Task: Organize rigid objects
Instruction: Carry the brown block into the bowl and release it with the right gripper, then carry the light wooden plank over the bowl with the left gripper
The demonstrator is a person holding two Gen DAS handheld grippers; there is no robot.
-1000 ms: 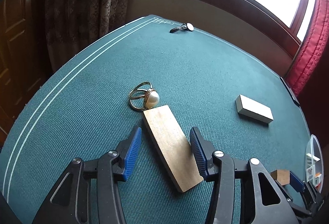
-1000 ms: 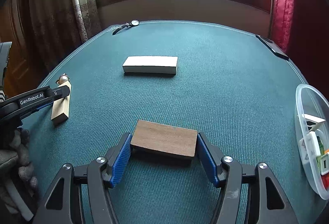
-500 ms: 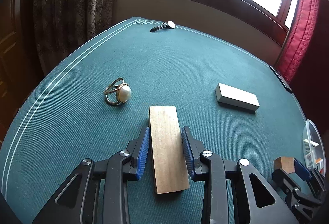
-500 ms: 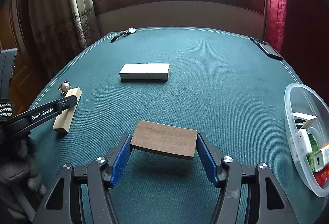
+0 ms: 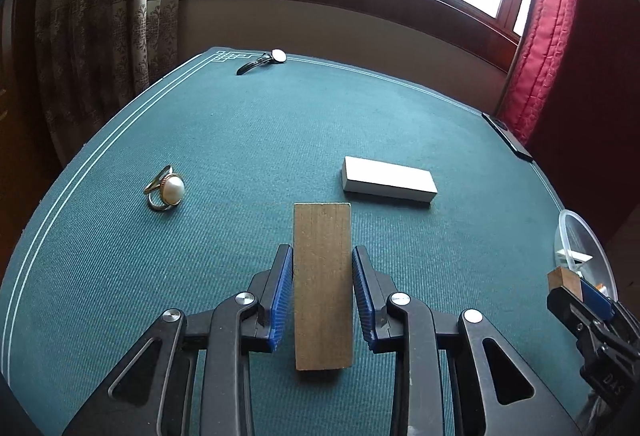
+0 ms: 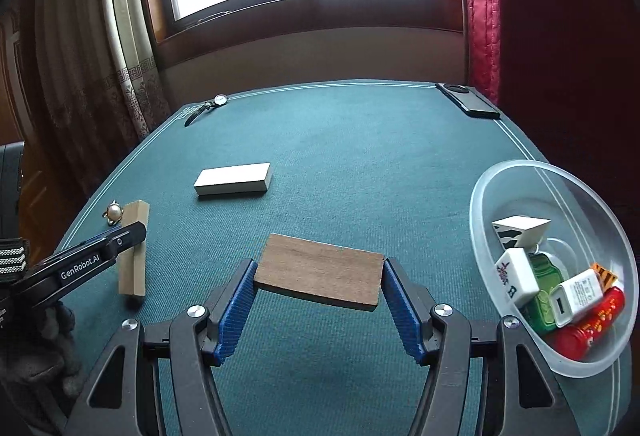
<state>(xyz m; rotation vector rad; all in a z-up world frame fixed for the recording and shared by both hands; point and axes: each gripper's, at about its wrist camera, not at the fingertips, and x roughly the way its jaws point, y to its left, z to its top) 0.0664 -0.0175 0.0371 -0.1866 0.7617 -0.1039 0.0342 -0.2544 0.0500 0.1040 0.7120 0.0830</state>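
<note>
My left gripper (image 5: 322,256) is shut on a long light wooden block (image 5: 322,308), which hangs just above the green felt table (image 5: 240,140). The right wrist view shows that same block (image 6: 134,252) at the far left, clamped across its width. My right gripper (image 6: 320,268) is shut on a flat dark wooden block (image 6: 320,272) held by its short ends and lifted off the felt. A white block (image 5: 388,182) lies flat mid-table, beyond both grippers. The right gripper (image 5: 576,292) shows at the left view's right edge.
A clear plastic bowl (image 6: 500,176) at the right holds a mahjong tile, a charger, a red tube and other small items. A pearl ring (image 5: 166,188) lies at the left. A wristwatch (image 5: 264,60) and a dark phone (image 6: 468,100) lie by the far edge.
The left gripper closed on the light block, squared it up and lifted it away from the ring. The right gripper rose with the dark block, and the bowl came further into view.
</note>
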